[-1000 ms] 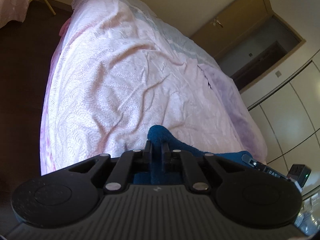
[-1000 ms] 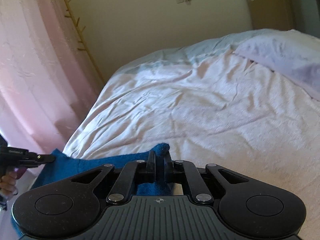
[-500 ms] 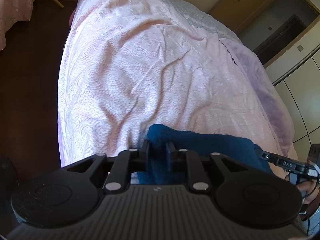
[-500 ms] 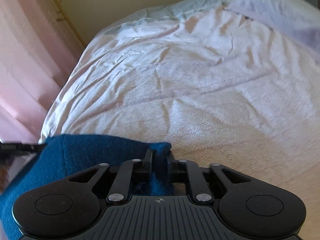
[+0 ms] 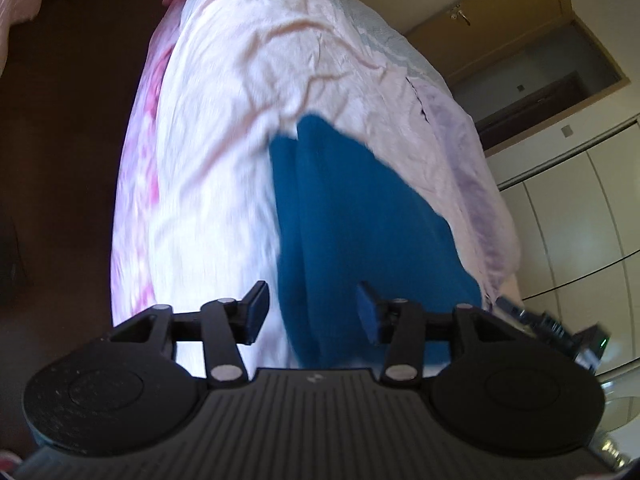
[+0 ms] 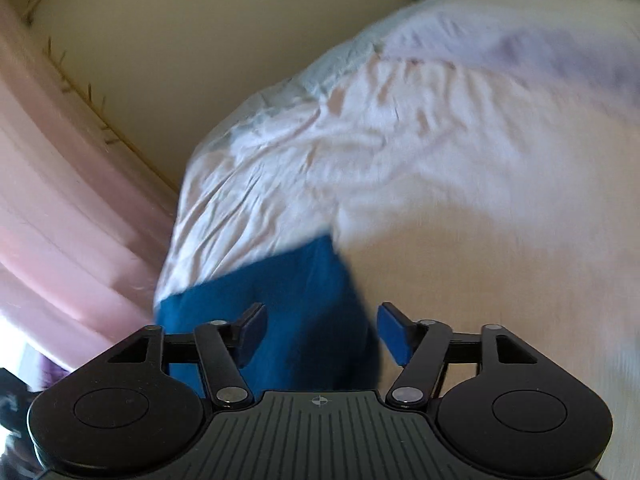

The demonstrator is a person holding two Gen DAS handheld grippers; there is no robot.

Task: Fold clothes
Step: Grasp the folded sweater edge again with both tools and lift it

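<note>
A dark blue garment (image 5: pixel 352 220) lies spread on the pale pink bed (image 5: pixel 224 128), reaching away from me. In the left wrist view my left gripper (image 5: pixel 312 312) hovers over its near end, jaws opening, pads clear of the cloth. The right wrist view, blurred, shows the same blue garment (image 6: pixel 296 312) ahead of my right gripper (image 6: pixel 320 332), whose jaws are opening too; cloth lies between the fingers but neither pad presses it. The right gripper's body (image 5: pixel 560 332) peeks in at the left view's lower right.
The bed's left side drops to a dark floor (image 5: pixel 68 120). A lilac pillow (image 5: pixel 476 168) lies on the right side. Pink curtains (image 6: pixel 60 208) hang beside the bed, and a wooden door (image 5: pixel 492 20) and white wardrobe (image 5: pixel 580 216) stand beyond it.
Both grippers were shut on corners of the blue garment; they have let go and opened. The garment now lies stretched out on the bed, and both hands have drawn back.
</note>
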